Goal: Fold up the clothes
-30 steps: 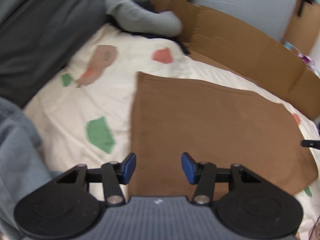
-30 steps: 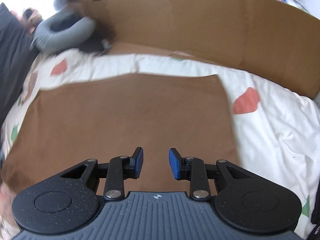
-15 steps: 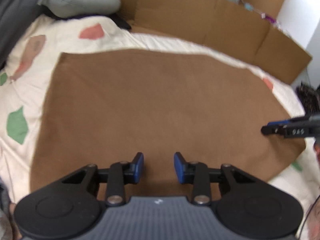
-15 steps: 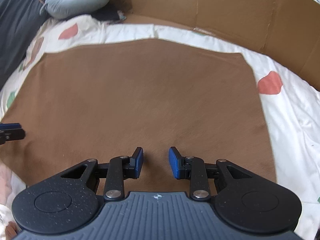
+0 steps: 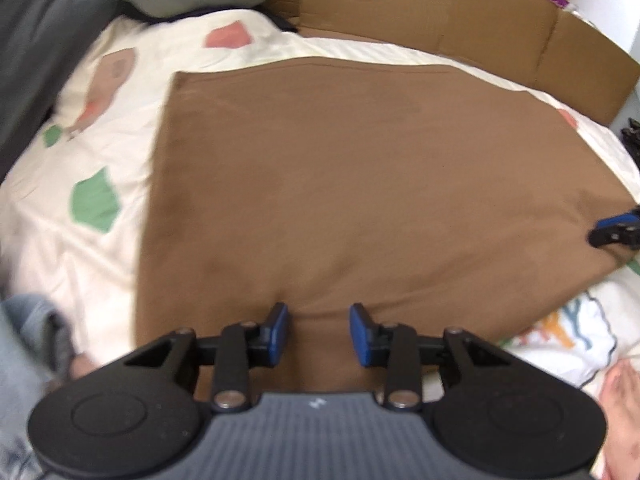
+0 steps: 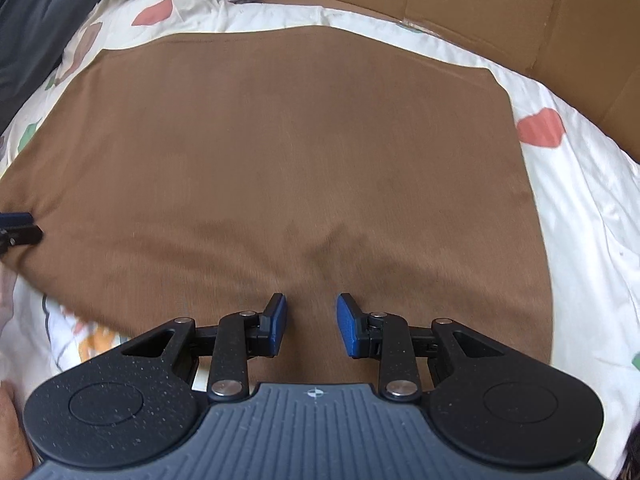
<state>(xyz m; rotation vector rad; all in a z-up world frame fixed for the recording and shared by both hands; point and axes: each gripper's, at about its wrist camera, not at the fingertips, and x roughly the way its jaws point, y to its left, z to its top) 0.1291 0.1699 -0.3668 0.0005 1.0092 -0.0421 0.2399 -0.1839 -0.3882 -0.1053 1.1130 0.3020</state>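
Both grippers (jaws apart) hover over brown cloth [image 6: 304,152], perhaps touching.

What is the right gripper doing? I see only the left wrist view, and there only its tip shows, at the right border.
Observer: The right gripper is open, with its jaws apart over the near part of the brown cloth.
Operator: Is the cloth flat at that place?
Observer: Not fully. Small creases run in the cloth just ahead of the jaws.
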